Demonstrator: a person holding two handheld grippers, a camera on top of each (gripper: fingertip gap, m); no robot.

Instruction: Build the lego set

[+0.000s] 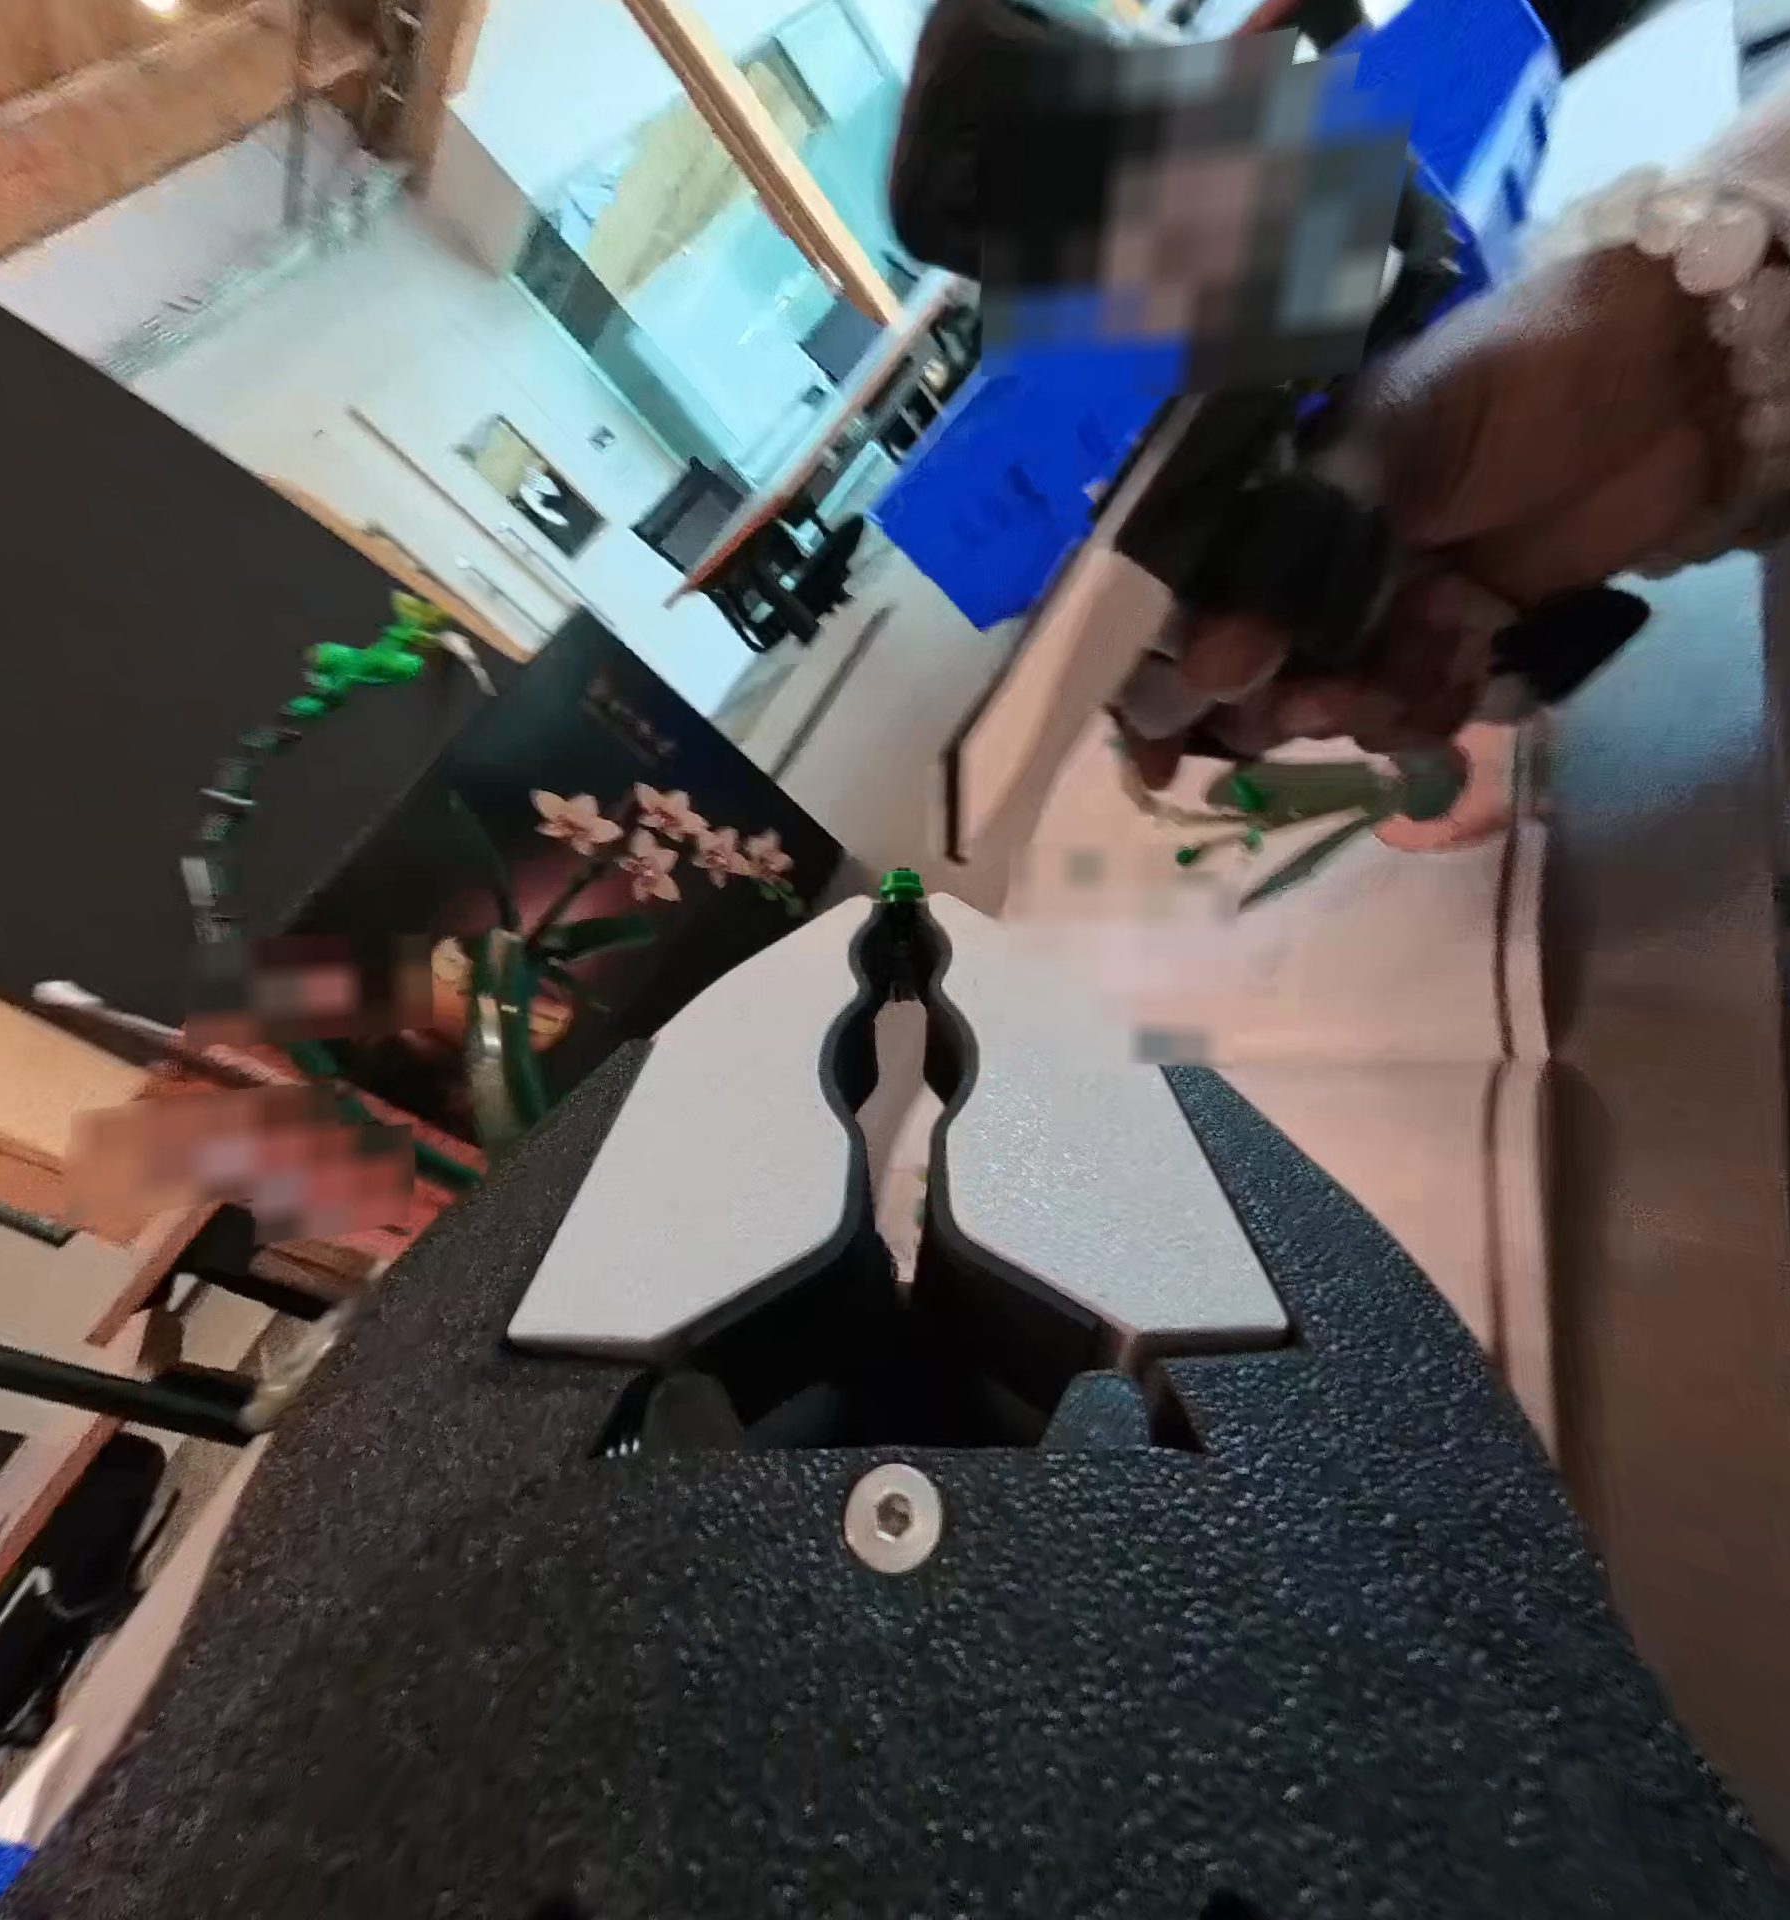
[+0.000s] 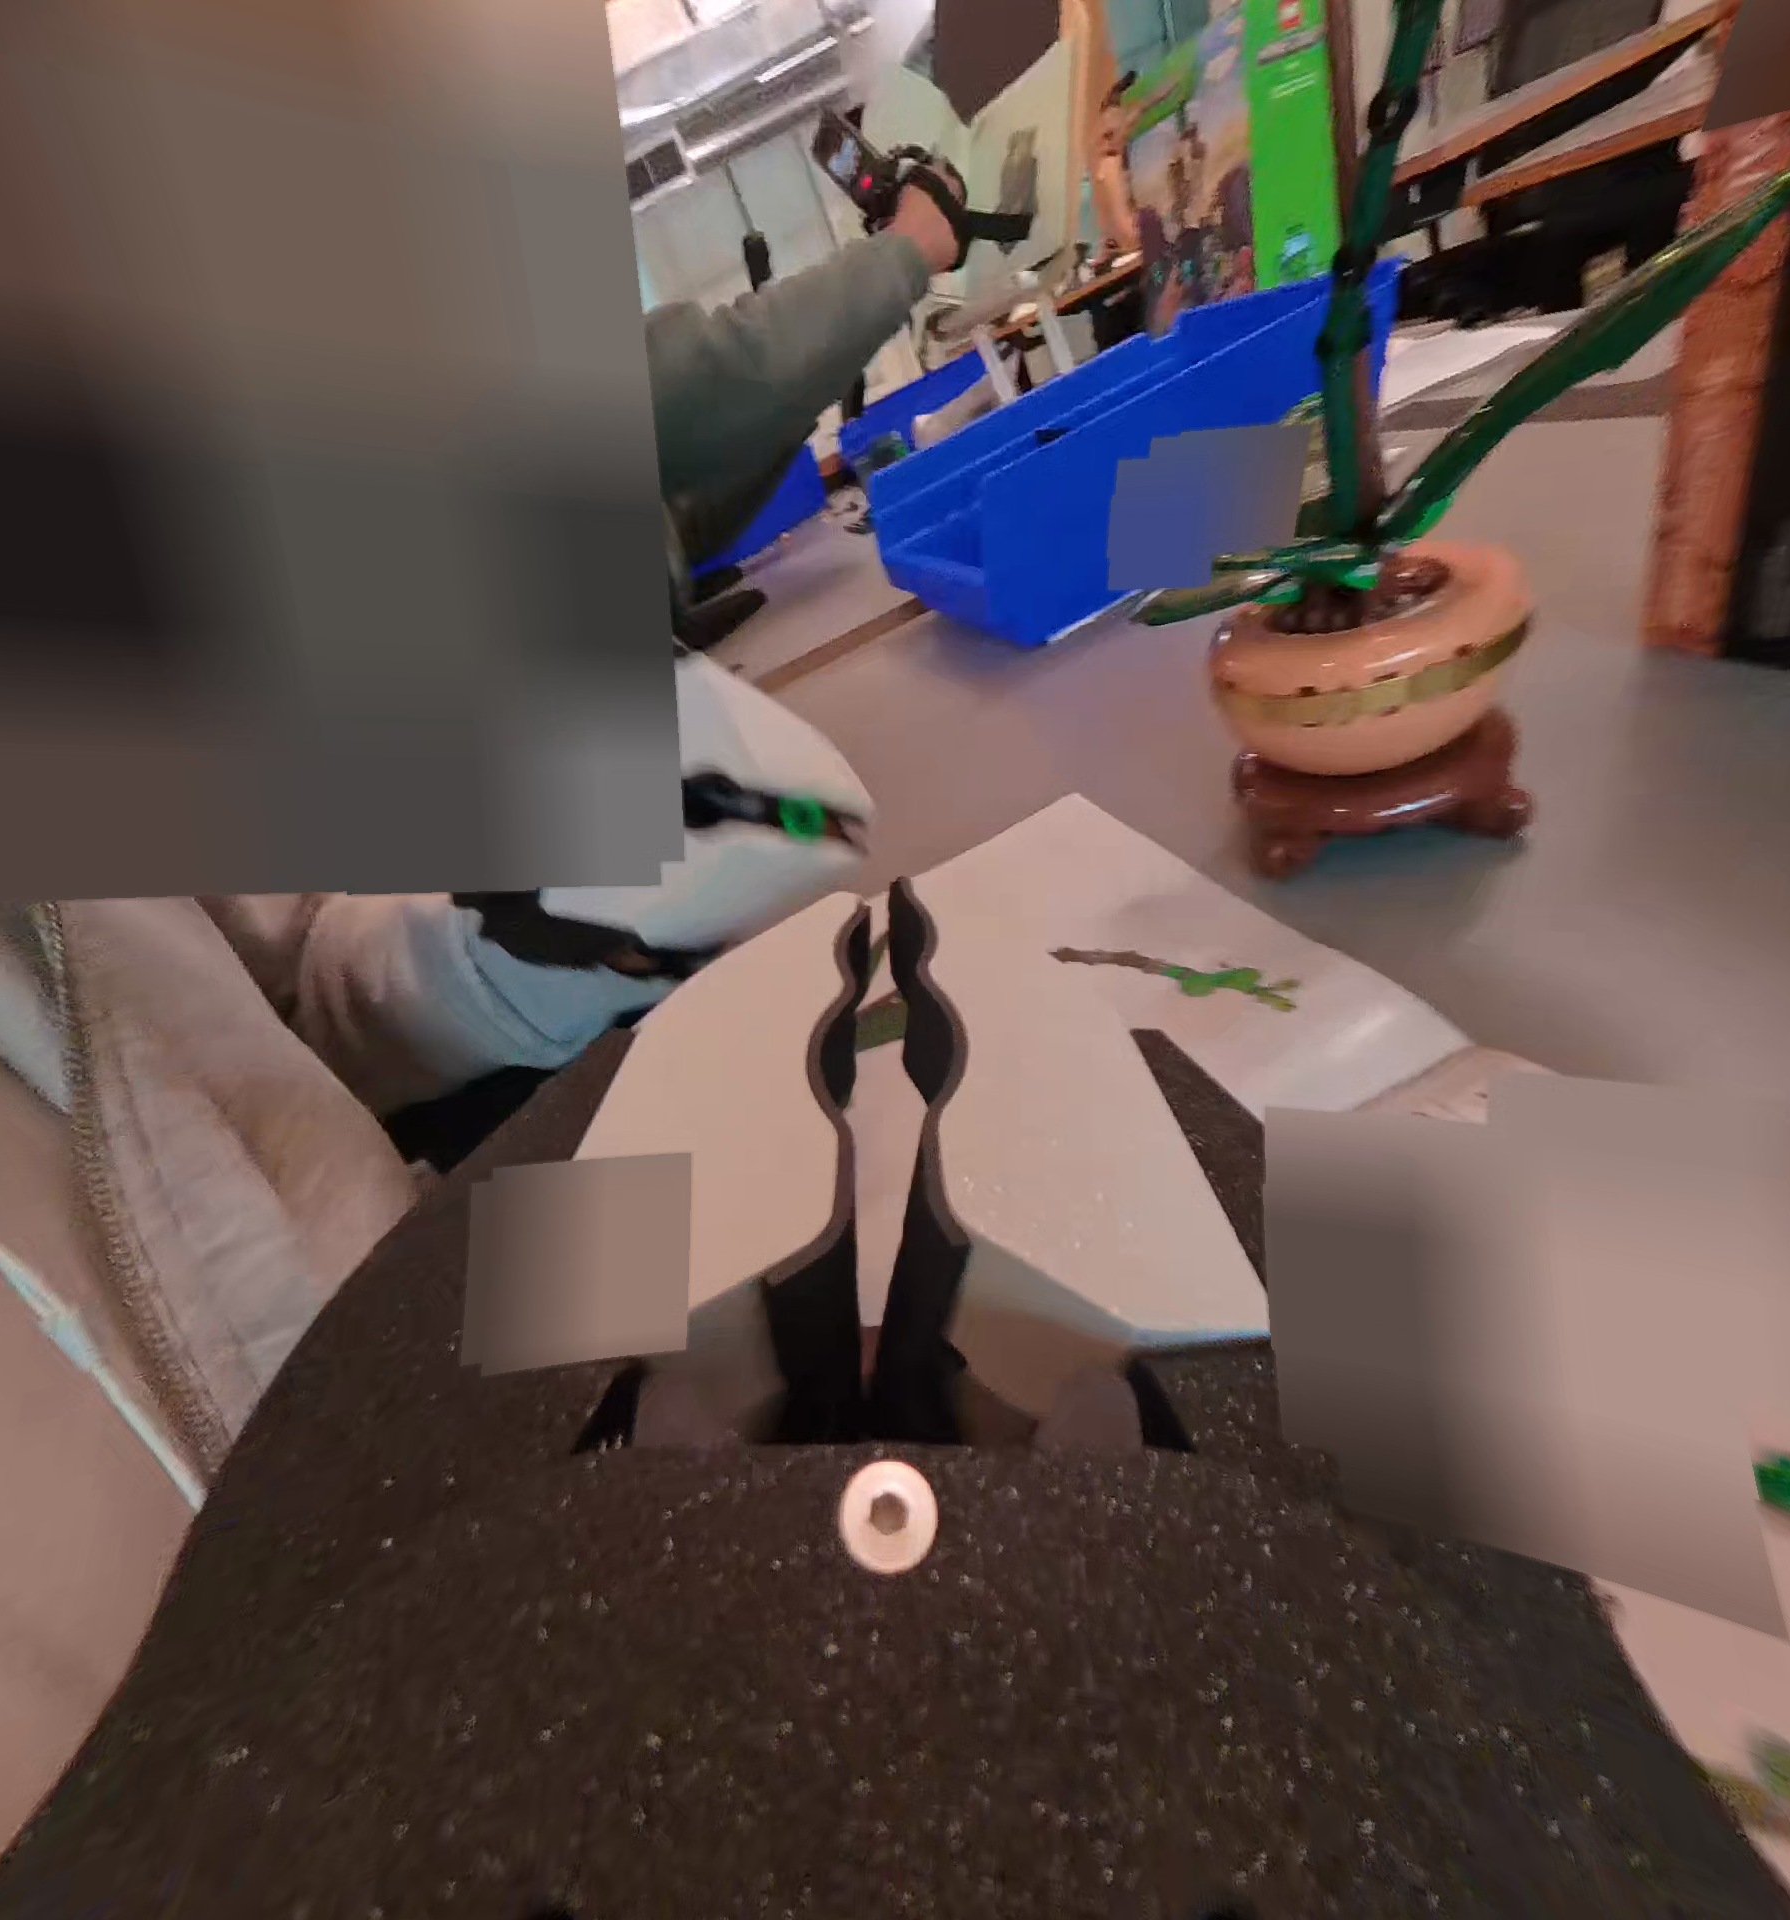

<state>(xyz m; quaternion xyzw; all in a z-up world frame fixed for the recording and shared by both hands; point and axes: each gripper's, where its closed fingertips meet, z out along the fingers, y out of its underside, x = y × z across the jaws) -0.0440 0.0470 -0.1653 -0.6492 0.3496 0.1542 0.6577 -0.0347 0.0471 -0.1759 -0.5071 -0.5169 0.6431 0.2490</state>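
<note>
The left tool (image 1: 902, 914) pinches a small green piece (image 1: 902, 886); only the right view shows the right tool (image 2: 883, 914) closed, empty.

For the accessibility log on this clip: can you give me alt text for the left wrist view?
The left gripper is shut on a small green stud at its fingertips, raised and tilted. A hand at upper right holds a green plant piece; a dark box picturing pink orchids stands at left.
</note>
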